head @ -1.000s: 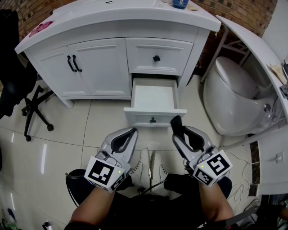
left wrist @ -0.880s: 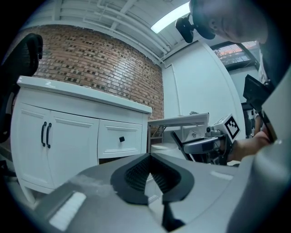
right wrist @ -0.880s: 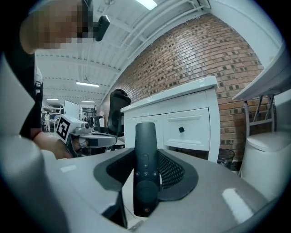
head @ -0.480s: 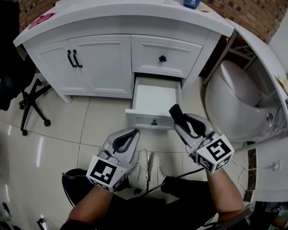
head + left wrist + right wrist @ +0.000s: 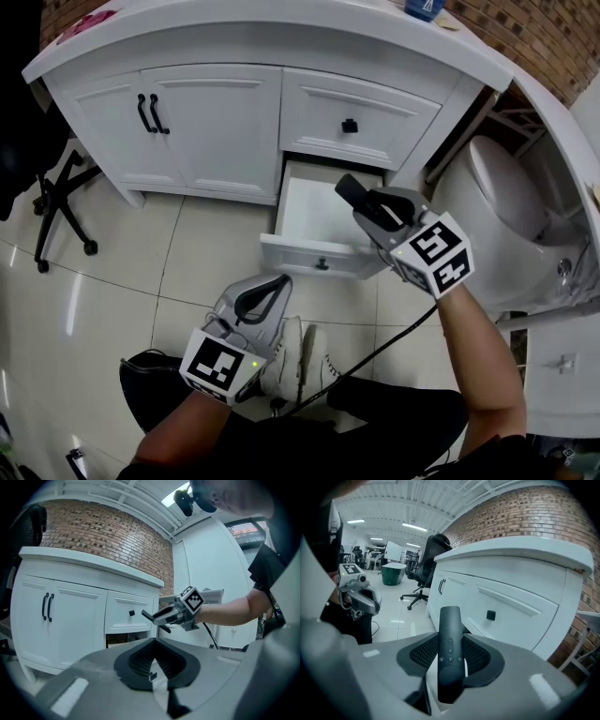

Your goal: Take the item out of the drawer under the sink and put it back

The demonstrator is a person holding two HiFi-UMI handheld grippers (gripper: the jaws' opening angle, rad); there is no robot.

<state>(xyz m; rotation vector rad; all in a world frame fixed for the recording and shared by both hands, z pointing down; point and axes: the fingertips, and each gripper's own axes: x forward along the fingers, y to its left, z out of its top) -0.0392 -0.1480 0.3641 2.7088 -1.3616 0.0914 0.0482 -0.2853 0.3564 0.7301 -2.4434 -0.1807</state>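
My right gripper (image 5: 354, 199) is shut on a black remote control (image 5: 449, 654), which lies lengthwise between the pads and sticks out past the tips. It hangs over the right side of the open white drawer (image 5: 314, 208) under the sink counter. The bare part of the drawer's inside that shows holds nothing. Low and to the left, over the floor tiles, my left gripper (image 5: 277, 281) has its jaw tips together with nothing between them. From the left gripper view I see the right gripper (image 5: 161, 620) in front of the vanity.
The white vanity (image 5: 216, 122) has two doors with black handles and a shut upper drawer with a black knob (image 5: 349, 126). A white toilet (image 5: 506, 225) stands at the right, an office chair (image 5: 56, 206) at the left. White shoes (image 5: 300, 352) and a cable lie below.
My right gripper has travelled forward with the remote, from in front of the drawer's face to above the open drawer. The left gripper has hardly moved.
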